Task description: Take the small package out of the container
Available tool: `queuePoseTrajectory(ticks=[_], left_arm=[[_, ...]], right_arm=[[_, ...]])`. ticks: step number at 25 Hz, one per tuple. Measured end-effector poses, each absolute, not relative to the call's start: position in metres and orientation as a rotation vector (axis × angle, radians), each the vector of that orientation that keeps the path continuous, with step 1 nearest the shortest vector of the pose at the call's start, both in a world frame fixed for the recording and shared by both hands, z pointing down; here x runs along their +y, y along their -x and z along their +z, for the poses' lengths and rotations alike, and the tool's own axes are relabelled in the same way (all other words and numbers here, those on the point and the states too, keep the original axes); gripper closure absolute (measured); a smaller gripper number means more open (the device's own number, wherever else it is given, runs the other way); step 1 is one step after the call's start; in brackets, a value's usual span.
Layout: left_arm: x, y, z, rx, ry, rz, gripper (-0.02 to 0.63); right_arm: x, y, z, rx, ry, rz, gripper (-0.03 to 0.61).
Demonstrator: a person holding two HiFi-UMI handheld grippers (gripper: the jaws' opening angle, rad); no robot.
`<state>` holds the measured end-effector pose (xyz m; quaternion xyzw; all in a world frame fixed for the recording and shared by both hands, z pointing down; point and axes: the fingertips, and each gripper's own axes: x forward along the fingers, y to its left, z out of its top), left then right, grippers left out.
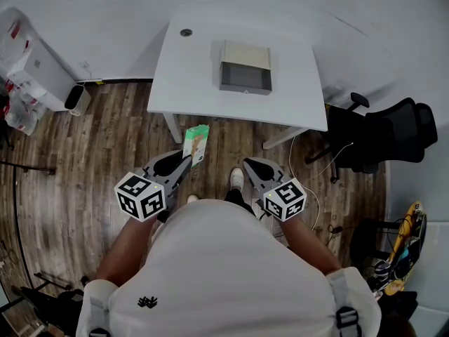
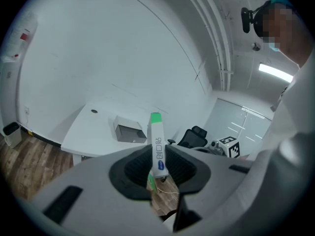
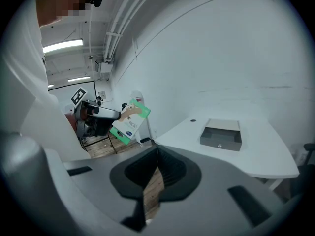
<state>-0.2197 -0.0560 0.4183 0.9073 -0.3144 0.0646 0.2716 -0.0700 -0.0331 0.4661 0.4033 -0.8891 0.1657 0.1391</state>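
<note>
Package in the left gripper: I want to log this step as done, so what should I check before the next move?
1. Package clamped in left gripper: ok.
2. Package out of container: ok.
3. Container sits on table: ok.
4. Right gripper empty, jaws together: ok.
5. Nothing else left in container: cannot tell.

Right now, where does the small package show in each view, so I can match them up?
Head view: small package left of centre, below the table edge, in the left gripper.
Left gripper view: package centre, edge-on between the jaws.
Right gripper view: package upper left of centre.
Shared landmark: the grey container on the white table.
</note>
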Motion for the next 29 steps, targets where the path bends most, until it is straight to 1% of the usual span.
queuePoseTrajectory(ticks=[23,29], left_arm=[[-0.053,0.22,0.428,-0.855,-2.423,0.231,0.526],[-0.069,0.213,0.43,-0.862,-2.42,0.232,0.526]], right_arm=[[-0.035,0.076,0.473,-2.582,-1.143,0.493,0.571],[-0.051,0.067,0.474,-2.58,-1.141,0.487,0.571]])
